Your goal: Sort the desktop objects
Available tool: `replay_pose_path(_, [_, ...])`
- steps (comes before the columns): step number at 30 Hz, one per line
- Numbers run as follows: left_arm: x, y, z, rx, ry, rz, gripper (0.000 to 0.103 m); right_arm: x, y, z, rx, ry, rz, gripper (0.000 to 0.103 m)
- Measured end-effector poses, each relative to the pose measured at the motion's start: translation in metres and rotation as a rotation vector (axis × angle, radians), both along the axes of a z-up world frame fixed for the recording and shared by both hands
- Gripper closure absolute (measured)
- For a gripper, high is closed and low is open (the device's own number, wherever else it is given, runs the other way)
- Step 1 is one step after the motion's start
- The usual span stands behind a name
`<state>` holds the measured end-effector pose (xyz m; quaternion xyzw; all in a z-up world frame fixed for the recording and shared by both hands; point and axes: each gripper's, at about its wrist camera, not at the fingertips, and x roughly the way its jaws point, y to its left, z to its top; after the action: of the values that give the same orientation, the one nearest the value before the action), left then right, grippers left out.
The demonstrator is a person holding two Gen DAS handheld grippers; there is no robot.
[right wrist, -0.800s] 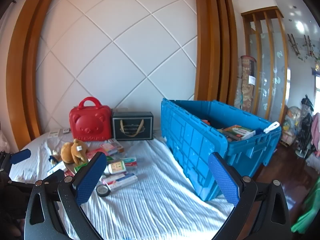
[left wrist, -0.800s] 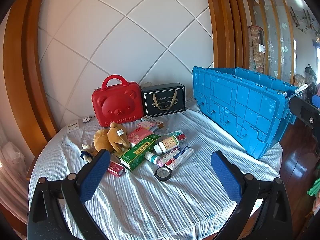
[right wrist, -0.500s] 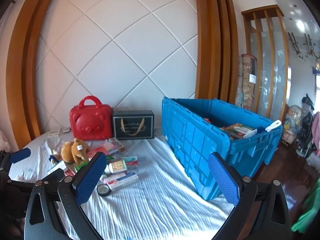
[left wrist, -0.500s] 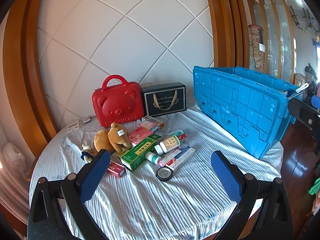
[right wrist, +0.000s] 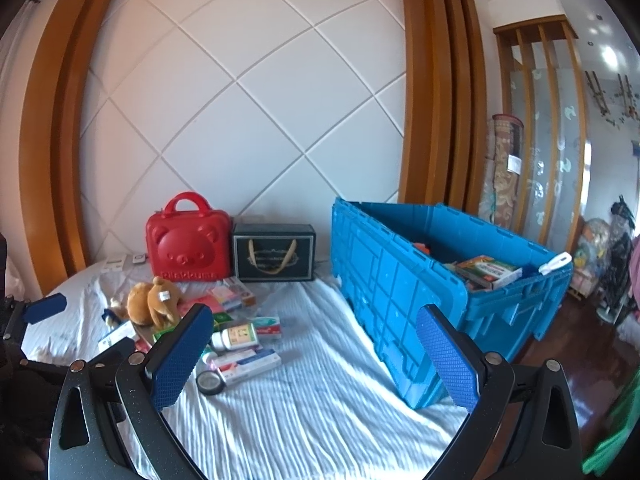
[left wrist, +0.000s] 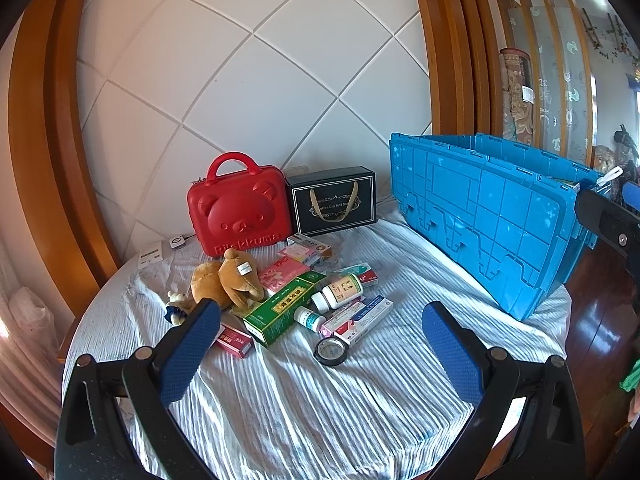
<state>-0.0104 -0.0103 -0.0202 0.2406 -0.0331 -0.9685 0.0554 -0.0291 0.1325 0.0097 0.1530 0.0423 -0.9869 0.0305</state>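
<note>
A pile of small things lies on the white cloth: a brown plush bear [left wrist: 230, 280], a green box [left wrist: 284, 307], a white pill bottle [left wrist: 340, 291], a toothpaste box [left wrist: 366, 319], a roll of black tape [left wrist: 331, 351] and a small red box [left wrist: 234, 340]. The pile also shows in the right wrist view, with the bear [right wrist: 154, 301] and the tape [right wrist: 210, 382]. My left gripper [left wrist: 320, 354] is open and empty, just short of the pile. My right gripper [right wrist: 316, 354] is open and empty, farther back.
A big blue crate [left wrist: 480, 216] stands at the right, holding boxes [right wrist: 488, 270]. A red bear case [left wrist: 240, 212] and a black gift box [left wrist: 334, 202] stand at the back by the wall. The table's edge drops to a wooden floor [right wrist: 580, 344] at the right.
Both views have barely shifted. The pile and crate lie as before, and both grippers stay open.
</note>
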Motion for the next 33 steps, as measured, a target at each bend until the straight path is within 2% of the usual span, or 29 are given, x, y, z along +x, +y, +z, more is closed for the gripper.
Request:
replay_pose_path(11, [-0.002, 0.016, -0.001, -0.017, -0.002, 0.020, 0.001, -0.003, 0.010, -0.006, -0.008, -0.010, 0.036, 0.000])
replay_pose_path(17, [-0.001, 0.014, -0.018, -0.020, -0.011, 0.078, 0.001, -0.014, 0.014, -0.022, 0.011, -0.041, 0.090, 0.000])
replay_pose_path(22, [0.005, -0.009, -0.050, 0.009, -0.047, 0.163, 0.001, -0.035, 0.014, -0.055, -0.005, -0.124, 0.132, 0.000])
replay_pose_path(25, [0.003, -0.028, -0.069, 0.031, -0.102, 0.202, 0.001, -0.051, 0.006, -0.074, -0.022, -0.195, 0.157, 0.000])
replay_pose_path(28, [-0.007, -0.050, -0.081, 0.025, -0.131, 0.241, 0.001, -0.068, -0.010, -0.083, -0.009, -0.209, 0.173, 0.000])
replay_pose_path(33, [-0.039, -0.086, -0.093, -0.006, -0.152, 0.219, 0.001, -0.109, -0.047, -0.087, -0.016, -0.228, 0.177, 0.000])
